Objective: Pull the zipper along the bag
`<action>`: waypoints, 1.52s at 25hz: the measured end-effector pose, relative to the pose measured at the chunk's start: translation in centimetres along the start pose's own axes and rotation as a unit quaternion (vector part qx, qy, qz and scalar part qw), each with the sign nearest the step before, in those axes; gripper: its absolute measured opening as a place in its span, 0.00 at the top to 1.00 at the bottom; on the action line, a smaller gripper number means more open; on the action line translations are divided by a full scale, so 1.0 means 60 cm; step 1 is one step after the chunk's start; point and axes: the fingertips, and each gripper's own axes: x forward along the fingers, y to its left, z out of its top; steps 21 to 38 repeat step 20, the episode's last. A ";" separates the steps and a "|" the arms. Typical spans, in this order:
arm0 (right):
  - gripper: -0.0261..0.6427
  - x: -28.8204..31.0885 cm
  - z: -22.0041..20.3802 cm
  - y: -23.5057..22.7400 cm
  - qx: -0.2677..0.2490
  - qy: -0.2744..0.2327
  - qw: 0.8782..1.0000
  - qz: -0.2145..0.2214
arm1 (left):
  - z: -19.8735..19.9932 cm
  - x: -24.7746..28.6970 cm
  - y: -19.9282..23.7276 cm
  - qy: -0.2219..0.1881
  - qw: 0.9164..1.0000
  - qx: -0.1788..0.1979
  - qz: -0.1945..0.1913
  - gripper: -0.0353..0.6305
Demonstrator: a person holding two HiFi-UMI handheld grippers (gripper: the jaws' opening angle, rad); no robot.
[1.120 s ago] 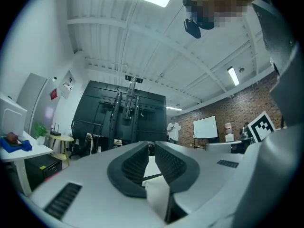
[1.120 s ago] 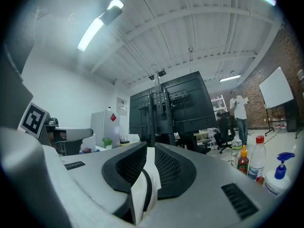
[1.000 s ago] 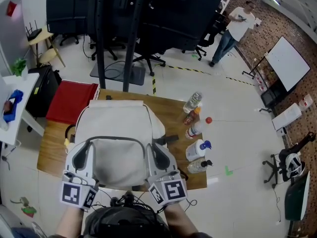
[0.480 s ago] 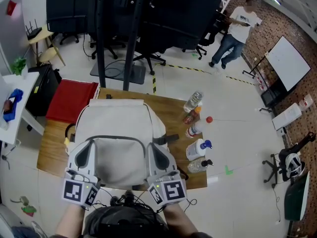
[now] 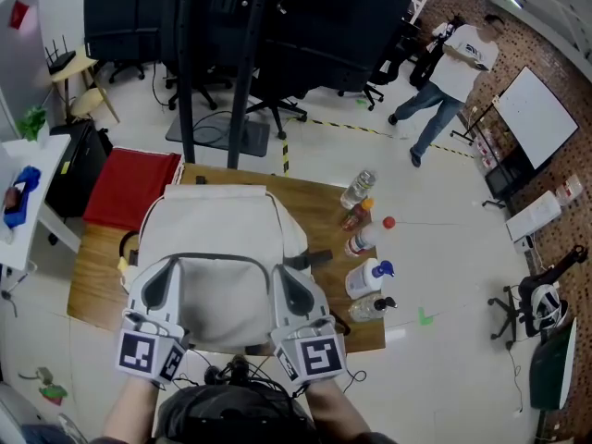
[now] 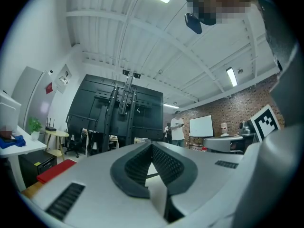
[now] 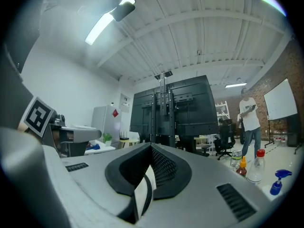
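Observation:
A cream backpack [image 5: 217, 239] lies flat on the wooden table [image 5: 97, 276], with a dark zipper [image 5: 217, 258] arching across its near half. My left gripper [image 5: 165, 271] sits at the zipper's left end and my right gripper [image 5: 282, 276] at its right end. In the left gripper view the left gripper [image 6: 152, 146] is shut, with cream bag fabric [image 6: 156, 196] pinched between its pads. In the right gripper view the right gripper [image 7: 151, 148] has just been closing. It is now shut on a fold of cream fabric [image 7: 141, 194] with a dark zipper strip [image 7: 149, 194] along it.
Right of the bag stand a water bottle [image 5: 359, 189], a sauce bottle [image 5: 359, 213], a blue-capped spray bottle [image 5: 368, 277] and a pump bottle [image 5: 370, 309]. A small red ball [image 5: 389, 222] lies nearby. A red box [image 5: 129, 188] stands left of the table, and a person [image 5: 453, 72] walks behind.
Both grippers stay in place at the bag's near edge. The person at the back has walked right and closer.

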 end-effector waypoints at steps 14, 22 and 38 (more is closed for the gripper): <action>0.93 0.002 -0.004 0.009 -0.024 0.006 1.000 0.007 | 0.000 0.004 -0.003 -0.001 1.000 -0.004 -0.003 0.92; 0.93 0.006 -0.008 0.011 -0.027 0.010 1.000 0.006 | -0.005 0.006 0.000 0.004 1.000 -0.003 -0.004 0.92; 0.93 0.006 -0.008 0.011 -0.027 0.010 1.000 0.006 | -0.005 0.006 0.000 0.004 1.000 -0.003 -0.004 0.92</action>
